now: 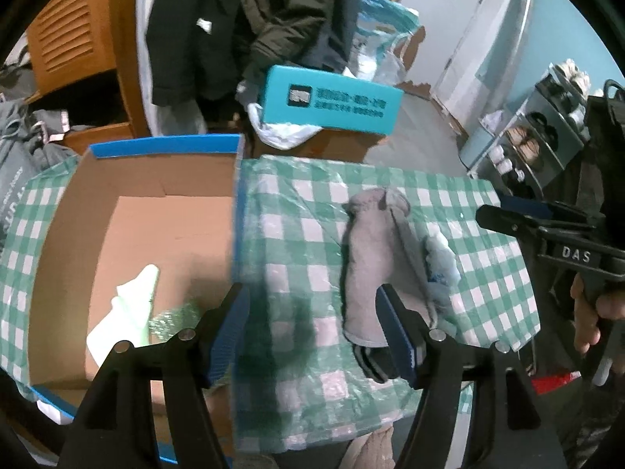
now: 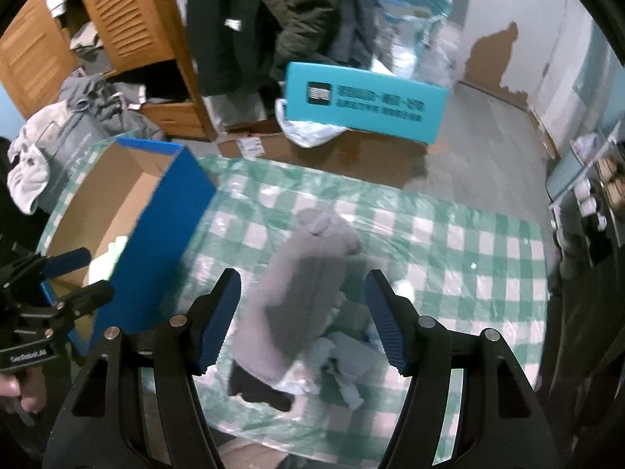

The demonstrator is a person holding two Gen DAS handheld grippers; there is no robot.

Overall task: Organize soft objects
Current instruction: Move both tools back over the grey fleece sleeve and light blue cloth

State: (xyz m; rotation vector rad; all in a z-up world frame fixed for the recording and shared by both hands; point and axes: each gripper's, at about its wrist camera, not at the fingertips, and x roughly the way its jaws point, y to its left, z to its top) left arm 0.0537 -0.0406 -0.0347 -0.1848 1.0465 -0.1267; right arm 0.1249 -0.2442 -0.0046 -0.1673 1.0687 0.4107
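Our right gripper (image 2: 300,322) hangs over the limp grey fabric glove (image 2: 297,297), jaws wide; our left gripper (image 1: 312,328) likewise gapes empty. Pale soft items (image 1: 125,312) already lie in the blue-edged cardboard box (image 1: 164,148), while we judge the glove and crumpled scraps (image 2: 351,367) on the checked worktop (image 2: 468,242) remain.

Grey floor (image 2: 480,148) beyond the table's far edge | pale blue wall (image 1: 554,35) far right, paint flaked to brown low down (image 2: 496,58) | louvred wooden wardrobe (image 2: 129,27) far left, doors open | dark coats (image 1: 242,27) hanging centre | shoe rack (image 1: 539,136) off the right edge | dim, cool light
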